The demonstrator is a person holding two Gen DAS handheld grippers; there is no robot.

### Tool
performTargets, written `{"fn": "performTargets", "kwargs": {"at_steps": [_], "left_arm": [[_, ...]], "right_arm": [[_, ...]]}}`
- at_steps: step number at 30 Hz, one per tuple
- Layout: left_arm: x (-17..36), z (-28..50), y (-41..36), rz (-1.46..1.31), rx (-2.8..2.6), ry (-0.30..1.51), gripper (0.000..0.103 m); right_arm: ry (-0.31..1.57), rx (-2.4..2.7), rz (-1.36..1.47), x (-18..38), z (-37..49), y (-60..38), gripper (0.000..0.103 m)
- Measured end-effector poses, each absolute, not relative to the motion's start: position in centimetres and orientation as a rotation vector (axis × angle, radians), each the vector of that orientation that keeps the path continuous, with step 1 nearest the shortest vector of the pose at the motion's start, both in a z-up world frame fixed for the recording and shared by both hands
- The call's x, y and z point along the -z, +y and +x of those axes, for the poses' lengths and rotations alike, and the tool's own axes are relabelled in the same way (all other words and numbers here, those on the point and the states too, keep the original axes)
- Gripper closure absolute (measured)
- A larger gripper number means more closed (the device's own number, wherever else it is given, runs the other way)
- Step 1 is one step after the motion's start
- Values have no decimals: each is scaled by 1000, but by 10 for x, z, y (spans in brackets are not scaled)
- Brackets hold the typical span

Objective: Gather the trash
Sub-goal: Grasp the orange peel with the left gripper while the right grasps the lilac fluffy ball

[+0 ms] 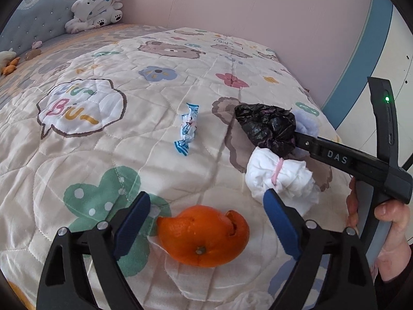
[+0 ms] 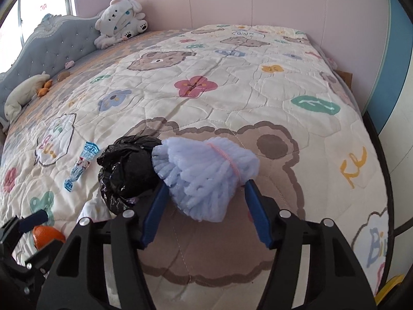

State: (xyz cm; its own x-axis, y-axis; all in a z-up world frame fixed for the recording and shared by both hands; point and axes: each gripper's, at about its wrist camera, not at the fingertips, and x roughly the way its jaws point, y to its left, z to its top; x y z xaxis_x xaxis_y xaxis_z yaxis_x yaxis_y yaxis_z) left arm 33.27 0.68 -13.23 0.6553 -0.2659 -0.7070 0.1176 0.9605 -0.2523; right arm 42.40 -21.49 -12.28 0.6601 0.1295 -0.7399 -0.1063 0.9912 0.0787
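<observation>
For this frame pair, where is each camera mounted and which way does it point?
Left wrist: sits on the left claw, facing across the bed's quilt at the orange peel; the person's right hand shows holding the right claw.
Right wrist: sits on the right claw, open around the pale blue fluffy bundle; the left claw shows lower left.
Shared: black bag, candy wrapper, orange peel, plush bear.

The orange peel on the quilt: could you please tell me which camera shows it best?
The left wrist view shows it best: the orange peel lies whole and close between the open left gripper fingers, its torn edge and stem end visible. The right wrist view catches only a sliver at its lower left edge, partly hidden behind the left gripper.
</observation>
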Motion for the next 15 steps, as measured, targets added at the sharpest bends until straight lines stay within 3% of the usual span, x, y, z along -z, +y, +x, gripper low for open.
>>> {"fn": "performTargets", "kwargs": {"at_steps": [4, 6, 11, 15], "left_arm": [[134, 332, 0, -162, 240, 823, 43], [135, 332, -2, -156, 252, 821, 58], [134, 331, 2, -187, 276, 808, 66], [130, 327, 5, -201, 289, 781, 72]], "right_arm": [[841, -139, 60, 124, 427, -220, 59], [844, -141, 76, 126, 428, -222, 64], [849, -142, 125, 126, 426, -230, 76], [848, -132, 117, 122, 419, -235, 78]]}}
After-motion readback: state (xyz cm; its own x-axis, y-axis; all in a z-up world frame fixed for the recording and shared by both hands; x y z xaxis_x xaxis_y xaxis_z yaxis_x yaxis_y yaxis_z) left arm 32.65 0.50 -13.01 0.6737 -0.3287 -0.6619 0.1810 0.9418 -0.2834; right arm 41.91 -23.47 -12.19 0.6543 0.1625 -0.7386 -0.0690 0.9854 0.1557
